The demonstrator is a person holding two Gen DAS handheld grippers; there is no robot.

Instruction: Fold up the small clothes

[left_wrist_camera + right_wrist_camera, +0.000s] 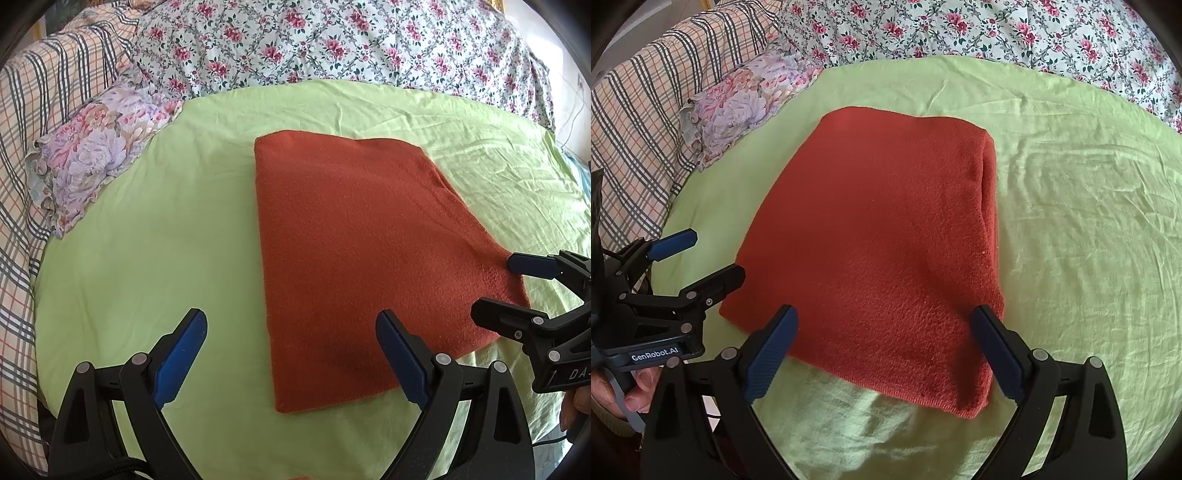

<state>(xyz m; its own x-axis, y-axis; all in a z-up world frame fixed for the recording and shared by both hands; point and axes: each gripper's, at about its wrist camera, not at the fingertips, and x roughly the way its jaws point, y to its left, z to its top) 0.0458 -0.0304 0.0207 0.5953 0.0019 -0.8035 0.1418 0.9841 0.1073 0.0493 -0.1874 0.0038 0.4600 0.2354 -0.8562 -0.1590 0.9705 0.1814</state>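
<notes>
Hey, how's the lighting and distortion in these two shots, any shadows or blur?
Left wrist view: even daylight, soft shadow on the folded rust-orange knit garment, fisheye bending the light green bedsheet. Right wrist view: sharp centre, shadow near the garment's close edge, dark vignette corners.

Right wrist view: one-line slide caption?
Open right gripper above folded rust-red garment on green sheet; open left gripper alongside.

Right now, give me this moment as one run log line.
left gripper: open, empty | right gripper: open, empty | red garment: folded flat on green sheet
</notes>
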